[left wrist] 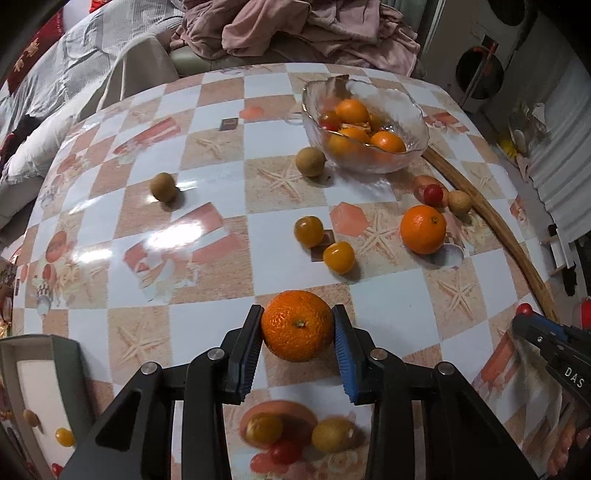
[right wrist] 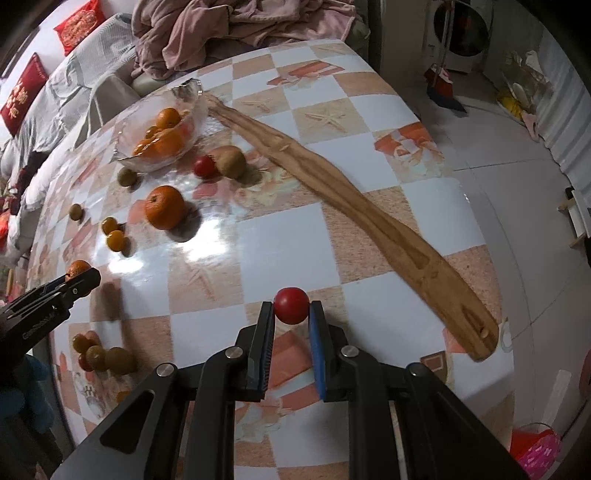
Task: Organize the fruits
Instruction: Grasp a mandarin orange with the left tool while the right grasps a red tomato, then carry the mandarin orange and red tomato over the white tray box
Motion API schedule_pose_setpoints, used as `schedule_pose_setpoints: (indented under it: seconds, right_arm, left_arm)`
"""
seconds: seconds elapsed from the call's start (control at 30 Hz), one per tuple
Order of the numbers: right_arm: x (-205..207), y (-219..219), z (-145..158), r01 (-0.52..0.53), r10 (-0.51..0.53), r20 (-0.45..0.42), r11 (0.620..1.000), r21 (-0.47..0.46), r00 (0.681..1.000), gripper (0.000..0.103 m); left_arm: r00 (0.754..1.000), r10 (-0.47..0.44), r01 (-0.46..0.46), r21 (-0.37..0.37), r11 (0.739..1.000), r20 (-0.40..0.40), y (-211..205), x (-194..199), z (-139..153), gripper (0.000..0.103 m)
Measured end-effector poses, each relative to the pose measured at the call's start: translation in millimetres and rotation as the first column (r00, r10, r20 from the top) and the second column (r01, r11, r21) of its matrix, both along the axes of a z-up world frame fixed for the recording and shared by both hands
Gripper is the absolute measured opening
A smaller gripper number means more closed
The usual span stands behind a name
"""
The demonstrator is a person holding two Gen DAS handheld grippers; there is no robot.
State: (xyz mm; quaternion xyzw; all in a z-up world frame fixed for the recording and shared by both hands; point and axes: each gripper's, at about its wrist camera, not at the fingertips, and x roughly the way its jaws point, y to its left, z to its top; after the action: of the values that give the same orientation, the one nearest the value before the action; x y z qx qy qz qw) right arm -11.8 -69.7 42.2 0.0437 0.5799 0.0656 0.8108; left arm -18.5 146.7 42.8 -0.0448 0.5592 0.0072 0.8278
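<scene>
My left gripper (left wrist: 297,326) is shut on an orange mandarin (left wrist: 297,325) just above the table. My right gripper (right wrist: 291,314) is shut on a small red tomato (right wrist: 291,305); it also shows in the left wrist view (left wrist: 524,314). A glass bowl (left wrist: 417,147) with several mandarins stands at the back; it also shows in the right wrist view (right wrist: 192,92). Loose on the table lie another mandarin (left wrist: 423,229), two yellow tomatoes (left wrist: 308,231), a red tomato (left wrist: 433,194) and brown round fruits (left wrist: 310,161).
A long wooden paddle (right wrist: 369,214) lies diagonally along the table's right side. An open box (left wrist: 40,398) sits at the near left edge. More small fruits (left wrist: 295,432) lie under my left gripper. A sofa with pink clothes (left wrist: 295,29) stands behind the table.
</scene>
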Motion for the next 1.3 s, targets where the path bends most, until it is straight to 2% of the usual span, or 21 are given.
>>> schedule_pose_setpoints:
  seconds: [0.27, 0.5, 0.77, 1.0, 1.3]
  right_arm:
    - [-5.9, 28.9, 12.9, -0.057, 0.057, 0.007, 0.998, 0.019, 0.998, 0.020]
    - [-11.5, 69.9, 22.7, -0.137, 0.137, 0.014, 0.990, 0.025, 0.991, 0.020]
    - [-22.1, 121.0, 29.7, -0.233, 0.233, 0.017, 0.972, 0.031, 0.972, 0.020]
    - [-37.5, 172.5, 35.3, -0.336, 0.336, 0.012, 0.941, 0.035, 0.942, 0.020]
    - [-59.7, 236.2, 40.5, -0.461, 0.461, 0.007, 0.886, 0.044, 0.887, 0.020]
  left_arm:
    - [1.000, 0.012, -0.012, -0.011, 1.000, 0.021, 15.6, -19.1, 18.6, 0.039]
    - [0.997, 0.065, -0.065, -0.005, 0.998, 0.037, 49.1, -47.3, 34.3, 0.039]
    - [0.989, 0.146, -0.146, 0.000, 0.989, 0.017, 93.3, -83.4, 36.6, 0.039]
    - [0.977, 0.213, -0.213, 0.015, 0.977, -0.010, 127.6, -112.4, 35.0, 0.039]
    - [0.953, 0.300, -0.300, 0.013, 0.954, -0.030, 167.0, -145.3, 32.9, 0.039]
